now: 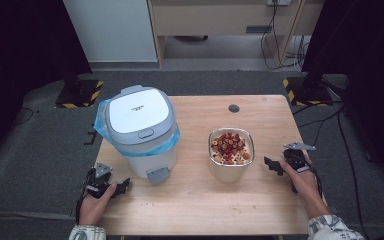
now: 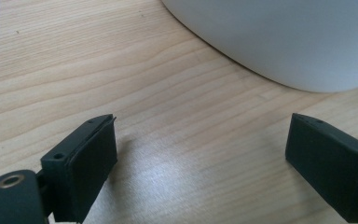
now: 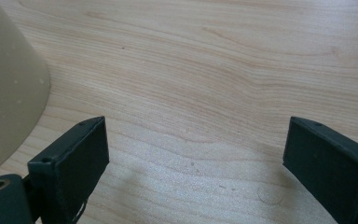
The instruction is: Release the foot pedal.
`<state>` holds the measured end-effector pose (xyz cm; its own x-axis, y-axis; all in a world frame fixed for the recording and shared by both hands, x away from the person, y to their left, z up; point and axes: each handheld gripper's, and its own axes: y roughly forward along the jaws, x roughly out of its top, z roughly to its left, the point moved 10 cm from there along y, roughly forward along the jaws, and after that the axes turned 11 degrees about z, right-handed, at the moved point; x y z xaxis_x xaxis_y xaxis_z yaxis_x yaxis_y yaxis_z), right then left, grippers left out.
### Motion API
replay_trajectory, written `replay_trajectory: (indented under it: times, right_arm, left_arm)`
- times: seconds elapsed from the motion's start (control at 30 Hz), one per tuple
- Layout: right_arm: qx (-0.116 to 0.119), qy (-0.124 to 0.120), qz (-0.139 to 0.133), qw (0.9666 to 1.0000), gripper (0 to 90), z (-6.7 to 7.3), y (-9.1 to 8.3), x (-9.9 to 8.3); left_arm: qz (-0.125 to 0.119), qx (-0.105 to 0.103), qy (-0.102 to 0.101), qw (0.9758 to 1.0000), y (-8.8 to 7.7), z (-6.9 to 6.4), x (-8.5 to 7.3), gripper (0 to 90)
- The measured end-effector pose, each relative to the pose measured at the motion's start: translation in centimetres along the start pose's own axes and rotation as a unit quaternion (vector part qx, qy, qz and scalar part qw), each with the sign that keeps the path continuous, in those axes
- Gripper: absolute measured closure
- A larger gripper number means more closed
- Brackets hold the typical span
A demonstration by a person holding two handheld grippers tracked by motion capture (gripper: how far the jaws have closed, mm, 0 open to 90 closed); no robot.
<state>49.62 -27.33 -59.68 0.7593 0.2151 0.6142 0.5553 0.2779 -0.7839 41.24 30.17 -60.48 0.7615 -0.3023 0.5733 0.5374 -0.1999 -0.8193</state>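
A white pedal bin [image 1: 141,131] with a grey-rimmed lid and a blue liner stands on the left of the wooden table [image 1: 190,200]. Its lid is down. To its right sits a beige square container [image 1: 231,152] holding red and brown food pieces. My left gripper [image 1: 122,187] rests low near the table's front left, just left of the bin's pedal [image 1: 158,175], jaws open and empty. In the left gripper view the bin's white base [image 2: 279,37] curves ahead of the open left gripper [image 2: 200,154]. My right gripper [image 1: 272,165] lies right of the container, open and empty. The container wall [image 3: 4,93] shows left of the right gripper [image 3: 196,158].
A round cable hole [image 1: 234,108] sits at the table's far edge. Beyond the table are a cabinet, trailing cables [image 1: 280,45] and yellow-black striped stand feet [image 1: 80,95] on the grey floor.
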Motion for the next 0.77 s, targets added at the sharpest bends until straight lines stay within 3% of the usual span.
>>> replay_trajectory:
  times: [0.23,0.37,0.47,0.77]
  right_arm:
    - [-0.012,0.006,0.019,0.9997,5.6,0.0,0.6,-0.6]
    - [-0.024,-0.003,0.022,0.9995,5.3,0.1,0.7,-0.8]
    - [-0.041,-0.023,0.031,0.9984,4.2,0.3,0.7,-1.2]
    - [-0.038,-0.026,0.033,0.9984,4.1,0.9,0.1,-2.0]
  left_arm:
    - [0.0,0.001,0.009,1.0,0.3,-0.1,0.4,6.9]
    - [0.004,-0.004,0.003,1.0,0.4,0.0,0.4,6.3]
    - [0.005,-0.006,0.004,1.0,0.4,-0.1,0.4,5.3]
    - [0.007,-0.008,0.007,0.9999,0.5,-0.4,0.4,4.0]
